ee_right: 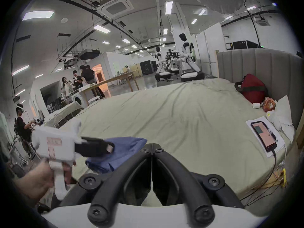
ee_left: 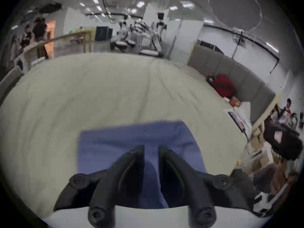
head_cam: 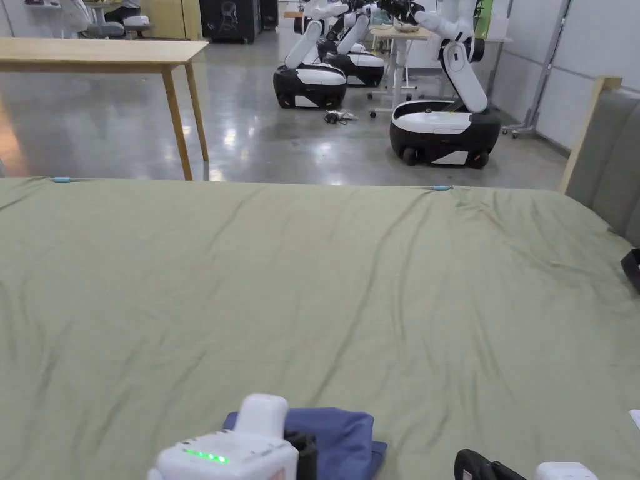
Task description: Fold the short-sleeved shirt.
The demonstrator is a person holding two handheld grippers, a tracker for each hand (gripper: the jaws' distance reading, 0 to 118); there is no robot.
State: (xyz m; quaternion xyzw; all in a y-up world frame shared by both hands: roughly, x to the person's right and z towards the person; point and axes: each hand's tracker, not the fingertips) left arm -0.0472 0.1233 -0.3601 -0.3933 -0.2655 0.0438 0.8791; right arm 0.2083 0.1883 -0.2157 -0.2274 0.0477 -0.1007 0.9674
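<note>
The blue short-sleeved shirt is lying folded into a compact rectangle on the green bed sheet, at the sheet's near edge. I am holding my left gripper just above the shirt with its jaws parted and nothing between them, while my right gripper is hanging beside the shirt with its jaws pressed together, empty

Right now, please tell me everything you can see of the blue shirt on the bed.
The blue shirt looks like soft woven cloth, already folded into a compact, roughly rectangular stack with layered edges. It lies flat near the front edge of the green bed sheet. The left gripper hovers above it, jaws slightly apart, gripping nothing.
</note>
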